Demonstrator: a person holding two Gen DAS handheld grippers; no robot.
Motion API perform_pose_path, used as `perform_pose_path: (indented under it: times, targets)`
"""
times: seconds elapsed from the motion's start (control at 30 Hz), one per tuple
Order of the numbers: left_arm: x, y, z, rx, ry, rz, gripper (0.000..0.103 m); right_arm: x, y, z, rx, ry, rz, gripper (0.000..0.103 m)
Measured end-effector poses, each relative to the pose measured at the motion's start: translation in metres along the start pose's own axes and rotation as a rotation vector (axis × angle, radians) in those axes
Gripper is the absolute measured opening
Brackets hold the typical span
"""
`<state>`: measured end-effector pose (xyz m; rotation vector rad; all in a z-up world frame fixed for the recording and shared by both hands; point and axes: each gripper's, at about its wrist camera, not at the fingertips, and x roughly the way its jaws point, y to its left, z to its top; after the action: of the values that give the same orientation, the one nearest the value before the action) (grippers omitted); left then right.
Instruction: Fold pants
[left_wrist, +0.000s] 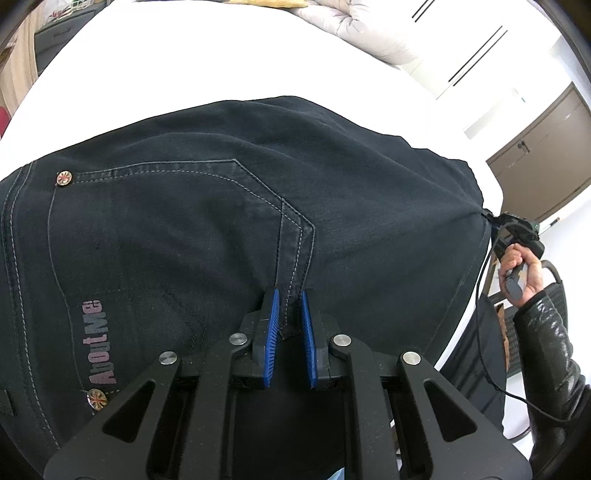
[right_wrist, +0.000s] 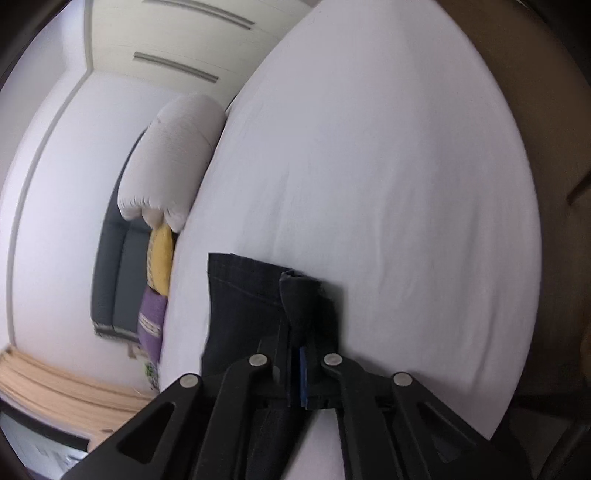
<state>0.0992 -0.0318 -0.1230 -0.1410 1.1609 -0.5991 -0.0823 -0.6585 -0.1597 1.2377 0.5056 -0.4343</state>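
Dark denim pants (left_wrist: 229, 221) lie spread across a white-sheeted bed (left_wrist: 207, 55), seat pocket up. The left claw (left_wrist: 288, 317) is clenched on a seamed edge near the pocket; the right claw (right_wrist: 295, 369) pinches bunched cloth at the pants' far end. Risk: uneven pulling could drag the heavy denim askew, or the thick seam could slip free.

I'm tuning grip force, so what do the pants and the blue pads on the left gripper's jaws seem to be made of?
The pants look like dark, matte denim: woven cotton with contrast stitching, a patch pocket and metal rivets. The blue pads on the left gripper look like moulded rubber or soft plastic, judging by their ribbed faces; which of the two cannot be told.
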Motion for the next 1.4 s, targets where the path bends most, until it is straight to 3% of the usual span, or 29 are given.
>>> perform_pose_path:
  times: [0.1, 0.2, 0.27, 0.3, 0.33, 0.4, 0.47, 0.6, 0.73, 0.8, 0.87, 0.9, 0.97, 1.03, 1.1, 1.17, 1.3, 1.4]
  targets:
    - [-0.003, 0.007, -0.003, -0.006, -0.010, -0.013, 0.012, -0.002, 0.001, 0.005, -0.038, 0.033, -0.002, 0.000]
    - [-0.005, 0.010, -0.006, -0.014, -0.013, -0.020, 0.012, -0.008, -0.009, 0.010, 0.005, 0.069, 0.046, 0.001]
    - [-0.007, 0.014, -0.007, -0.028, -0.017, -0.029, 0.012, -0.019, -0.001, 0.009, -0.007, 0.055, -0.001, 0.011]
    - [-0.008, 0.017, -0.008, -0.036, -0.019, -0.036, 0.012, -0.028, 0.012, 0.006, -0.062, 0.025, -0.051, 0.022]
    - [-0.008, 0.019, -0.008, -0.042, -0.021, -0.041, 0.012, -0.036, 0.030, 0.003, -0.132, -0.006, -0.106, 0.039]
    - [-0.010, 0.021, -0.008, -0.047, -0.022, -0.047, 0.012, -0.048, 0.059, -0.007, -0.226, -0.030, -0.151, 0.046]
    - [-0.010, 0.023, -0.009, -0.044, -0.024, -0.048, 0.012, -0.041, 0.093, -0.020, -0.330, 0.069, -0.087, 0.046]
    - [-0.012, 0.025, -0.010, -0.045, -0.025, -0.052, 0.012, 0.005, 0.164, -0.058, -0.639, 0.327, -0.083, 0.045]
    - [-0.015, 0.027, -0.012, -0.037, -0.023, -0.055, 0.012, 0.056, 0.197, -0.091, -0.846, 0.499, -0.143, 0.041]
    - [-0.018, 0.030, -0.013, -0.045, -0.026, -0.061, 0.012, 0.084, 0.200, -0.102, -0.915, 0.552, -0.201, 0.031]
    - [-0.019, 0.030, -0.014, -0.047, -0.025, -0.059, 0.012, 0.106, 0.195, -0.108, -0.967, 0.574, -0.291, 0.030]
    - [-0.020, 0.030, -0.013, -0.046, -0.026, -0.055, 0.012, 0.121, 0.192, -0.110, -1.002, 0.574, -0.344, 0.023]
    - [-0.021, 0.029, -0.013, -0.039, -0.031, -0.045, 0.012, 0.133, 0.190, -0.114, -1.044, 0.555, -0.365, 0.019]
    - [-0.023, 0.027, -0.014, -0.034, -0.039, -0.031, 0.012, 0.145, 0.197, -0.113, -1.097, 0.482, -0.406, 0.000]
    - [-0.024, 0.028, -0.014, -0.038, -0.043, -0.032, 0.012, 0.158, 0.197, -0.104, -1.090, 0.401, -0.473, 0.000]
    - [-0.024, 0.026, -0.014, -0.040, -0.045, -0.032, 0.012, 0.155, 0.201, -0.096, -1.030, 0.379, -0.464, 0.000]
    - [-0.022, 0.026, -0.017, -0.050, -0.055, -0.034, 0.012, 0.107, 0.213, -0.081, -0.990, 0.250, -0.410, 0.009]
    - [-0.021, 0.024, -0.018, -0.050, -0.060, -0.024, 0.012, 0.101, 0.211, -0.085, -0.998, 0.369, -0.369, 0.011]
